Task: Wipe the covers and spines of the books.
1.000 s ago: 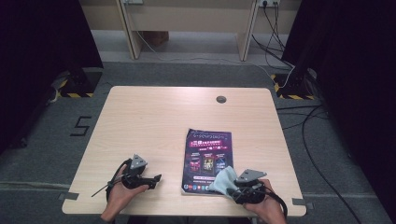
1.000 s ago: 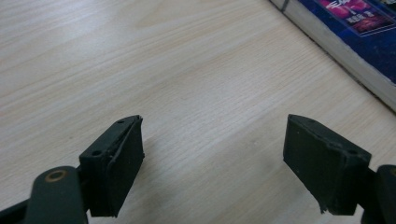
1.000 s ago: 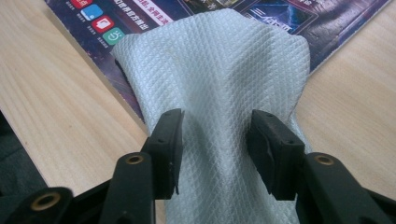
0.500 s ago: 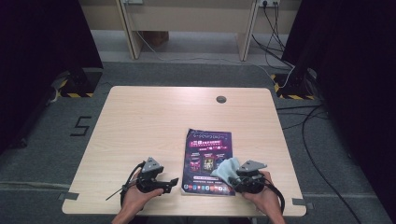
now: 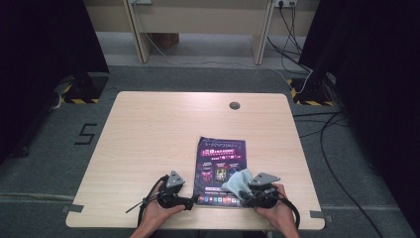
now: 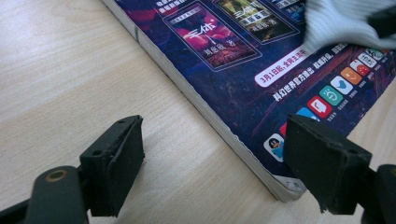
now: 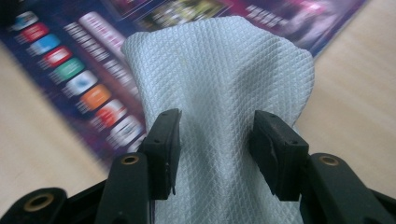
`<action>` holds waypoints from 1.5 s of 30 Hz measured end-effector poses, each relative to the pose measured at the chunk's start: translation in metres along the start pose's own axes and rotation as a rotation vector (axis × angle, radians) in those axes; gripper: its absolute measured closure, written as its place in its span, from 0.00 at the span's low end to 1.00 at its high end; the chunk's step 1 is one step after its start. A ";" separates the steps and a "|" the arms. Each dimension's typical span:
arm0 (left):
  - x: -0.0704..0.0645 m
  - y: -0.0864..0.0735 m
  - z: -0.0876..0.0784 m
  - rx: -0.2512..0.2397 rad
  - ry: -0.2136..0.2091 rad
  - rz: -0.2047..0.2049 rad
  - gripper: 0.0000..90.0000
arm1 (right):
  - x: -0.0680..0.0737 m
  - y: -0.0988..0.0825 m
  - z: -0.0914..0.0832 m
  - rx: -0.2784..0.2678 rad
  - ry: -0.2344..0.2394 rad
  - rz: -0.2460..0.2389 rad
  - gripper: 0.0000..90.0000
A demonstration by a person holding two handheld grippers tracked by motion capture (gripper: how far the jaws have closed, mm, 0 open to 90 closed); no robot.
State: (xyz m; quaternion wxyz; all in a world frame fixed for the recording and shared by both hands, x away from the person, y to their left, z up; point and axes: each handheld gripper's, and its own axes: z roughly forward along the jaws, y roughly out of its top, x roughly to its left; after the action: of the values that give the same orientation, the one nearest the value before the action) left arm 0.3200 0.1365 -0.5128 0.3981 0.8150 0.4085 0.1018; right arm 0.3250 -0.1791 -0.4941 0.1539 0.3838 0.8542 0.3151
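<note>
L claw (image 5: 190, 202) slid in to magazine (image 5: 221, 171) near-left corner, jaws wide, straddling edge, no grip yet. R claw (image 7: 215, 140) clamped grey cloth (image 7: 219, 84), cloth on magazine near-right corner, jaws eased slightly. Prob pin + wipe.

Magazine (image 5: 220, 171) on table (image 5: 148, 144), near edge – cloth (image 5: 237, 181) on its right corner – left hand-held gripper (image 5: 190, 202) beside left corner

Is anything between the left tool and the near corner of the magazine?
Nothing visible. The left tool is open, with bare table up to the magazine corner. The cloth sits in the right tool, farther along the cover.
</note>
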 end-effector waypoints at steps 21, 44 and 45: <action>-0.001 -0.004 0.003 -0.012 0.011 0.030 0.21 | -0.061 0.074 0.065 0.001 -0.186 0.067 0.61; -0.001 -0.004 0.003 -0.019 0.012 0.026 0.21 | -0.052 0.097 0.092 -0.050 -0.090 0.084 0.64; -0.001 -0.004 0.003 -0.019 0.012 0.027 0.21 | -0.058 0.096 0.091 -0.053 -0.100 0.098 0.64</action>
State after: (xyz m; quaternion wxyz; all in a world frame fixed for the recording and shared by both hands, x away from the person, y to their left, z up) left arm 0.3182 0.1358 -0.5177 0.4021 0.8159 0.3990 0.1158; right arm 0.4629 -0.1361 -0.4982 0.1910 0.4363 0.8171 0.3249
